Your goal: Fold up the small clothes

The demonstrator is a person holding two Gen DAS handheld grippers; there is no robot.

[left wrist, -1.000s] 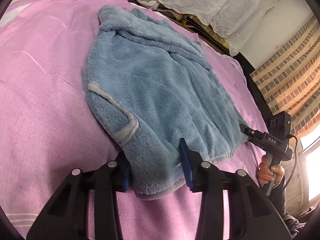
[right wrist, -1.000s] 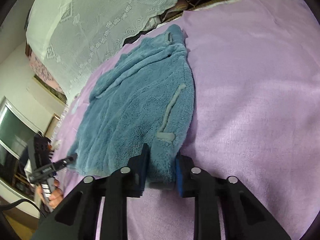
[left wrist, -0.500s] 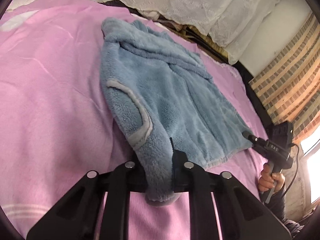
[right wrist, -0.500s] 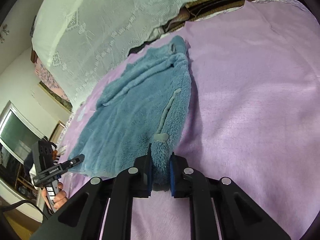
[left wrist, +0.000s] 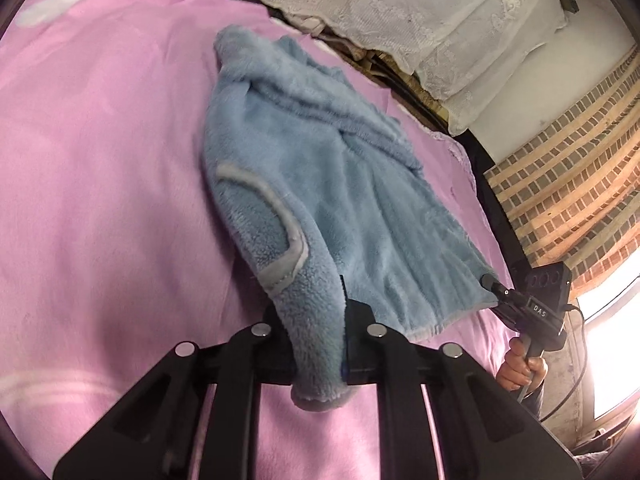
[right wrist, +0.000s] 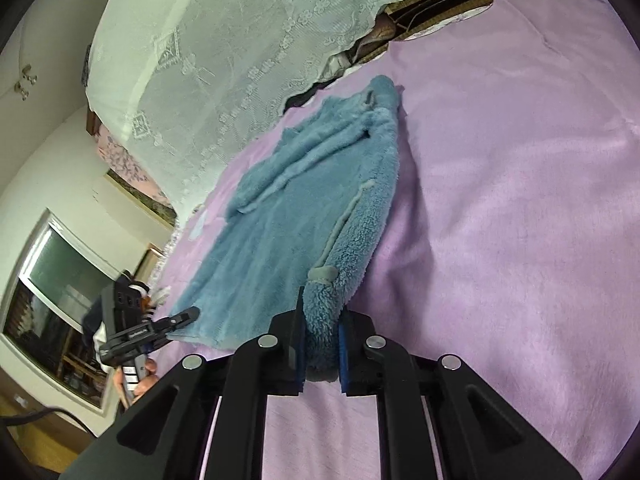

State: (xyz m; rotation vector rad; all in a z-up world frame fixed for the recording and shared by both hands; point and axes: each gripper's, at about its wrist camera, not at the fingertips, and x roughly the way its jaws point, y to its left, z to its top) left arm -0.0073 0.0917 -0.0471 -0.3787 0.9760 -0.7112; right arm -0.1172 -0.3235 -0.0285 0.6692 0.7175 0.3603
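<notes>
Pinching one hem corner each, the left hand-held gripper (left wrist: 318, 340) and right hand-held gripper (right wrist: 320, 344) hold the blue fleece jacket (left wrist: 320, 184) on the pink bed (left wrist: 100, 200); its long axis runs away from both toward the collar; neither sits nearer.

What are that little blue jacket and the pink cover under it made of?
The jacket looks like thick fleece: fuzzy, matte pile, with smoother grey trim along the pocket. The pink cover seems a short plush blanket, softly matte with faint nap marks; the exact fibre can't be told.
</notes>
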